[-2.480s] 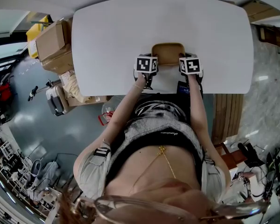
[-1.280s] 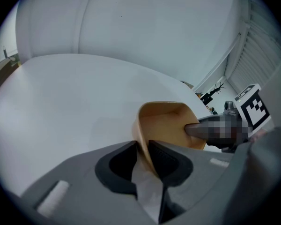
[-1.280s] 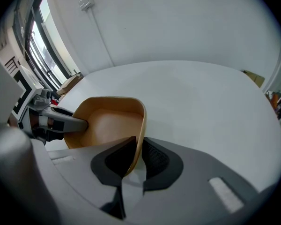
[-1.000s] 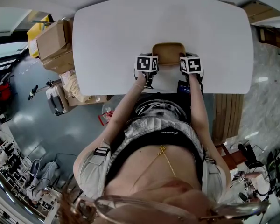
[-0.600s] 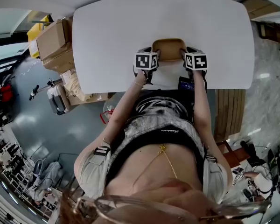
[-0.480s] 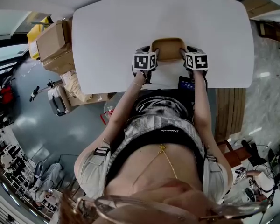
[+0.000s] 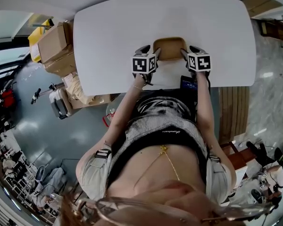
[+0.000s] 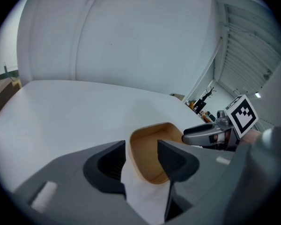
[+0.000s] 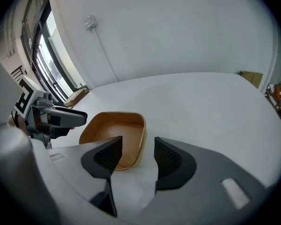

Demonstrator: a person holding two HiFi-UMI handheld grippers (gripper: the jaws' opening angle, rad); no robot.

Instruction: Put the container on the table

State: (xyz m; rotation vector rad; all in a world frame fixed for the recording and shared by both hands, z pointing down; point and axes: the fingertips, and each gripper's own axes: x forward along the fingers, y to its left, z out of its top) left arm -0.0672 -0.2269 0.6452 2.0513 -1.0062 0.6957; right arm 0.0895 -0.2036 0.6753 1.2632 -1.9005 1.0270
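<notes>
A tan, rounded-square container (image 7: 170, 48) stands empty on the white table (image 7: 132, 22), close to the near edge. My left gripper (image 7: 152, 53) is at its left side and my right gripper (image 7: 187, 53) at its right side. In the left gripper view the jaws stand apart with the container's rim (image 8: 152, 149) running between them; the left gripper (image 8: 141, 156) is open. In the right gripper view the container's (image 9: 112, 135) right wall lies in the gap of the right gripper (image 9: 138, 151), which is open too. Each gripper shows in the other's view.
Cardboard boxes (image 7: 54, 41) and a yellow item (image 7: 35, 32) are stacked off the table's left edge, with a suitcase (image 7: 61, 102) on the floor below them. Another box (image 7: 257, 4) sits past the far right corner. The table stretches white beyond the container.
Both grippers have moved apart, from the container's near corners to its two sides. The container now lies a little farther in from the table's near edge.
</notes>
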